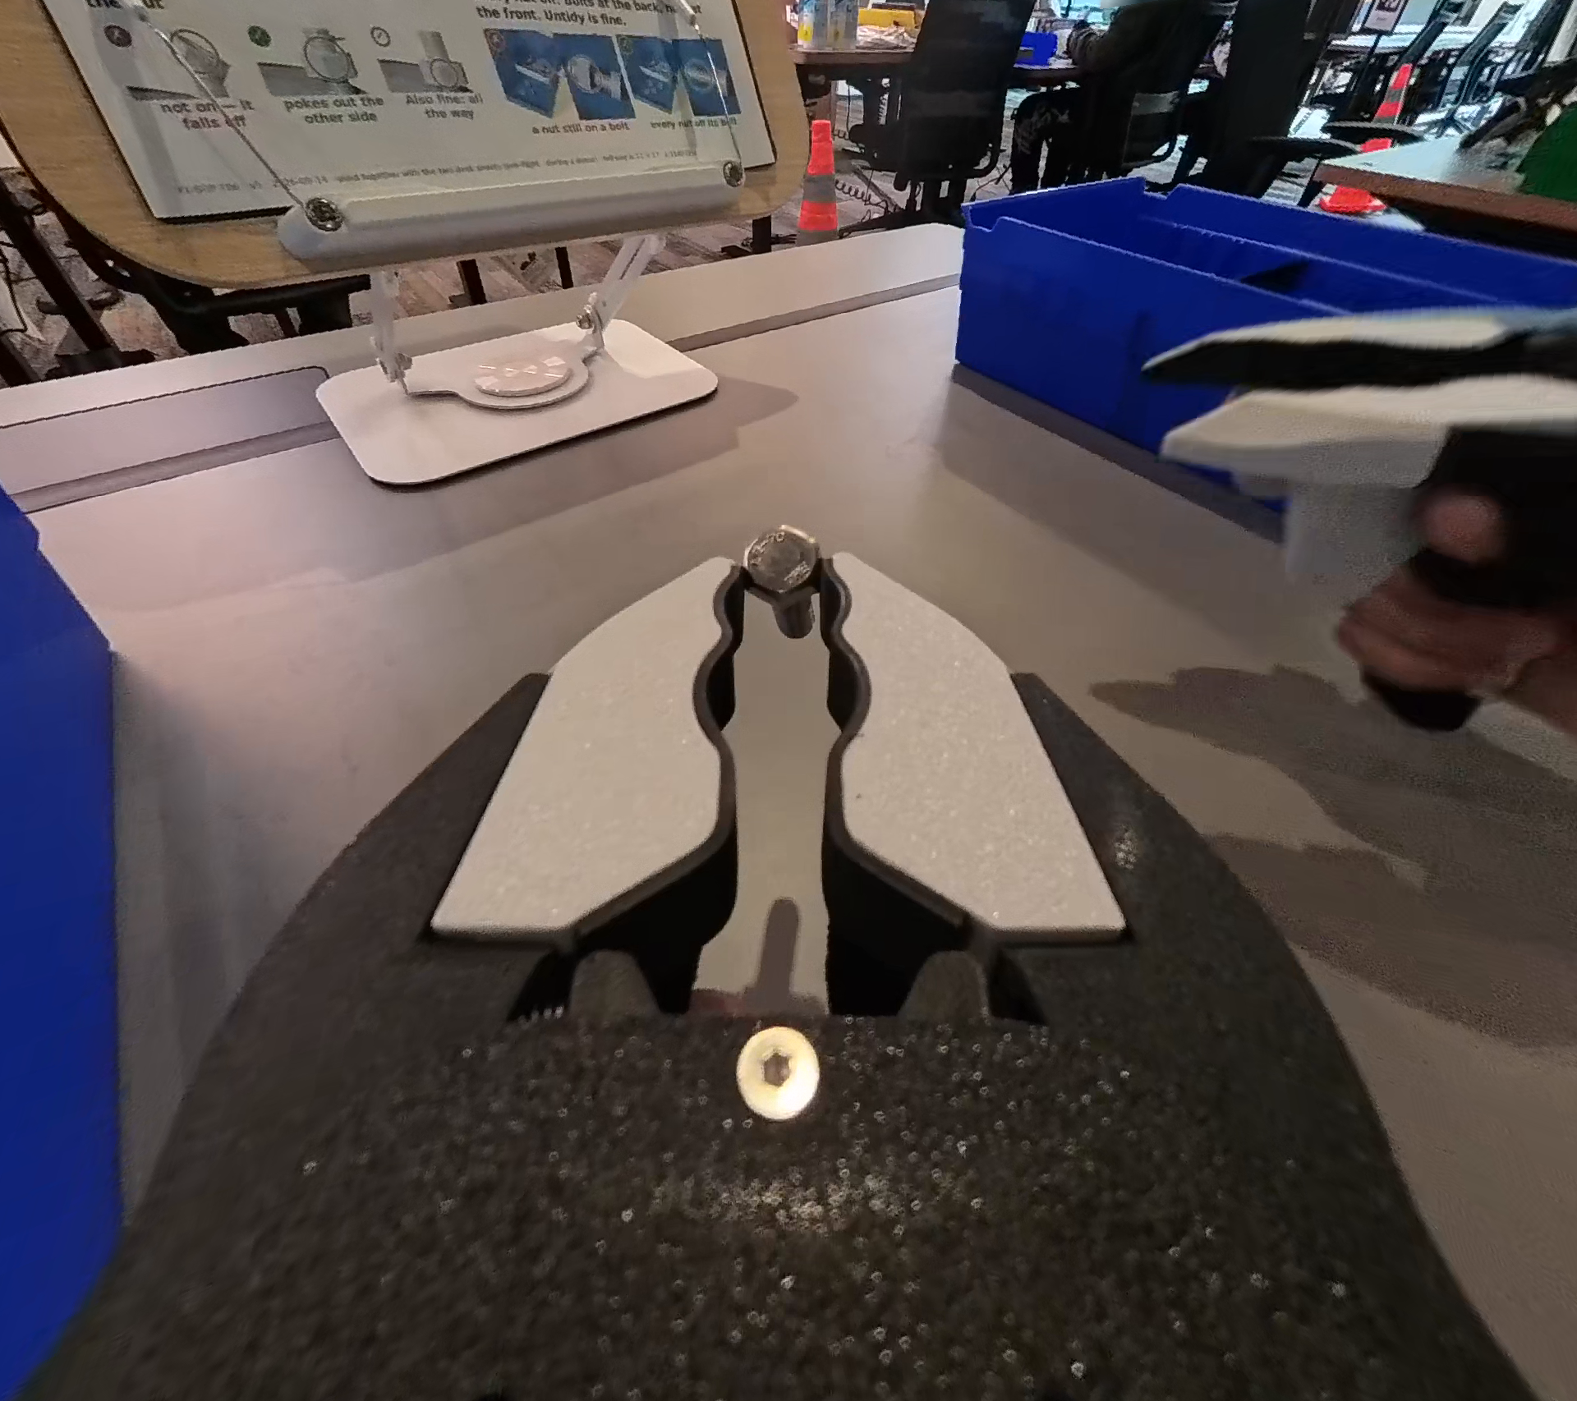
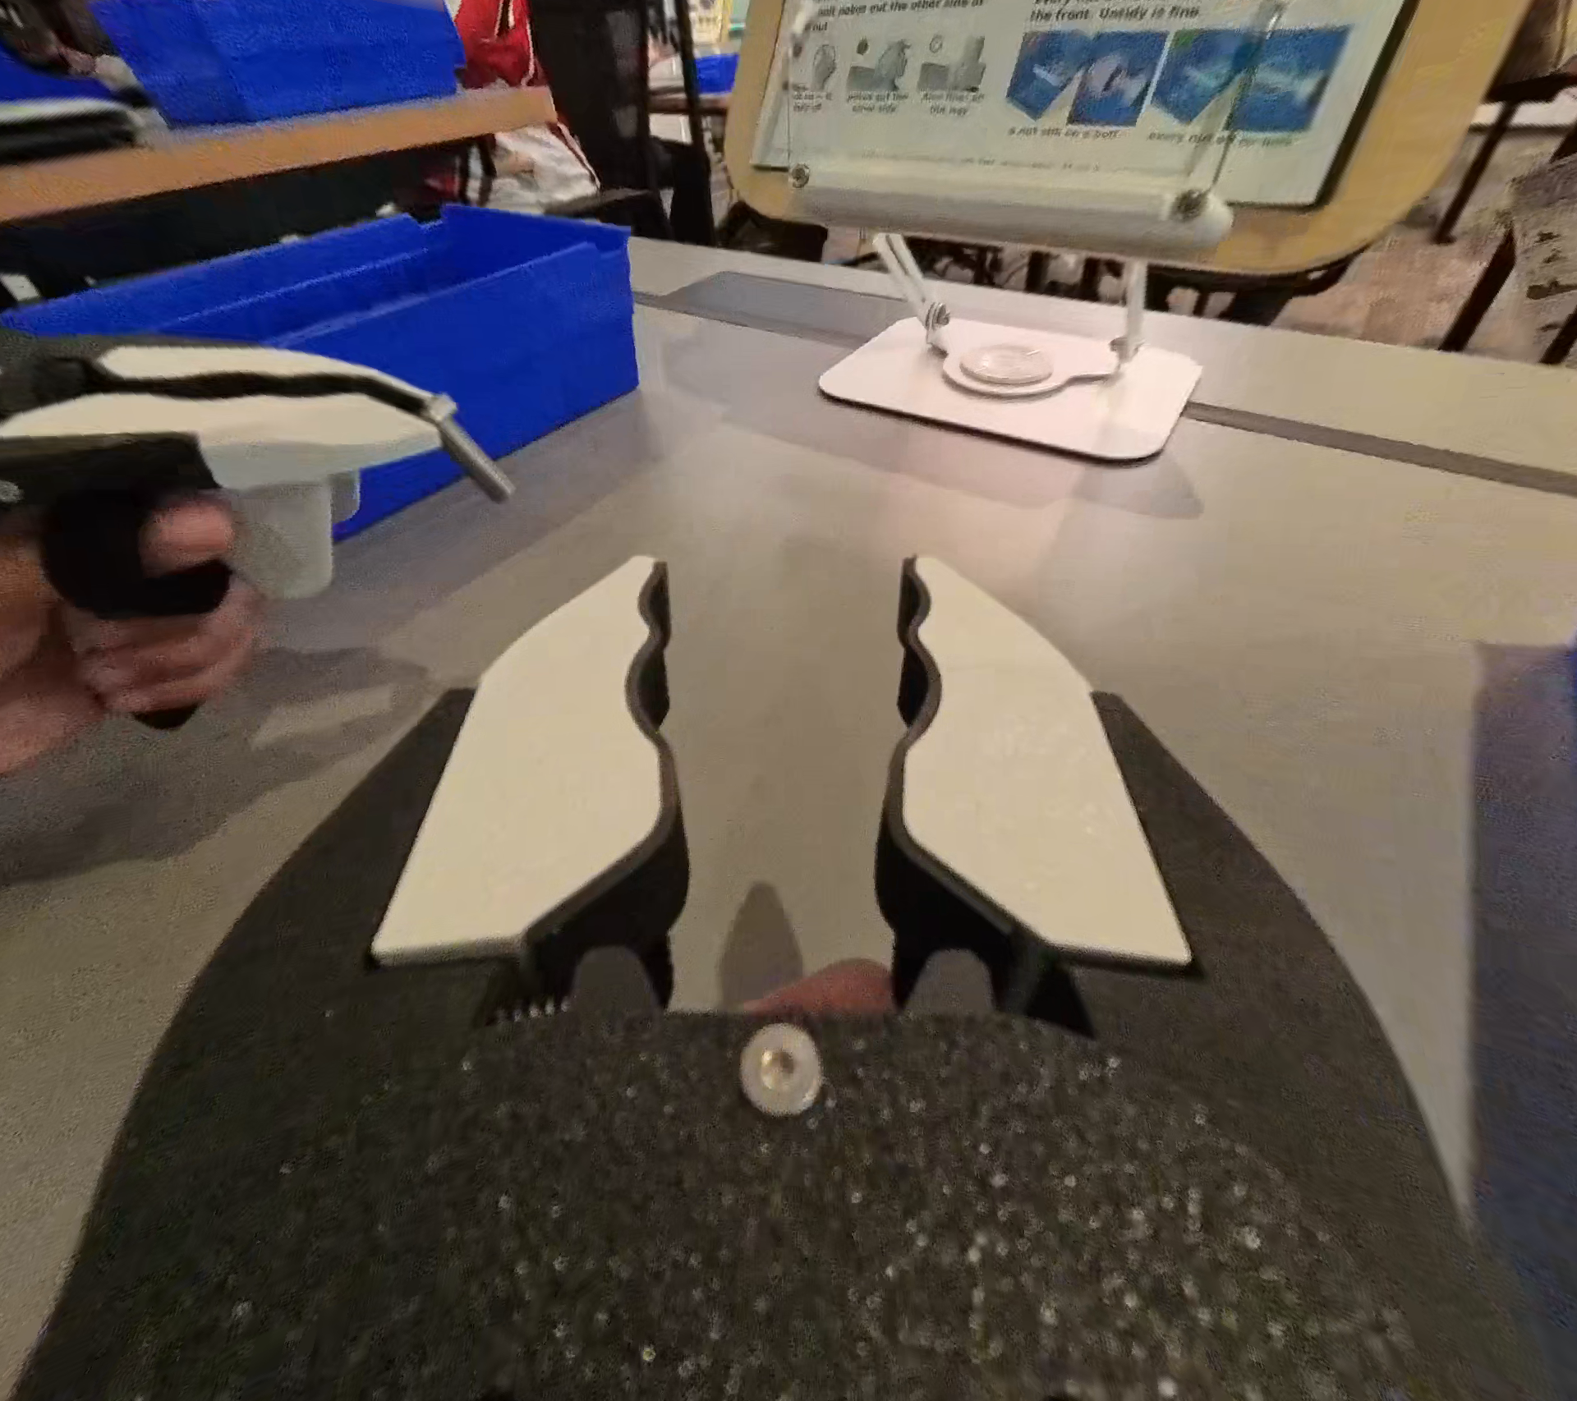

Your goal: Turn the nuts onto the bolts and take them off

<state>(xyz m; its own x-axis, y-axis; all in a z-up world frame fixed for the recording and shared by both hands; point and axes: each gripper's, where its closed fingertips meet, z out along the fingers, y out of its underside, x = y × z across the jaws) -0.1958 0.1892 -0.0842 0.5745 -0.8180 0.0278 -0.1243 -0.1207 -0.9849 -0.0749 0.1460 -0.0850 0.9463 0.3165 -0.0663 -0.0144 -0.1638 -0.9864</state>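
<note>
My left gripper (image 1: pixel 783 579) is shut on a steel bolt (image 1: pixel 783 575), pinched at the fingertips by its hex head. In the right wrist view the same bolt (image 2: pixel 474 447) sticks out of the left gripper (image 2: pixel 431 409) with its threaded shank slanting down to the right, and no nut shows on it. My right gripper (image 2: pixel 783 575) is open and empty above the grey table (image 2: pixel 939 549). It also shows at the right edge of the left wrist view (image 1: pixel 1195 404), held by a hand. No loose nut is visible.
A blue bin (image 1: pixel 1195 302) with a divider stands on the table's right side. Another blue bin (image 2: pixel 478 328) stands on the left, its edge close in the left wrist view (image 1: pixel 51 763). An instruction board on a white stand (image 1: pixel 512 387) is at the back middle.
</note>
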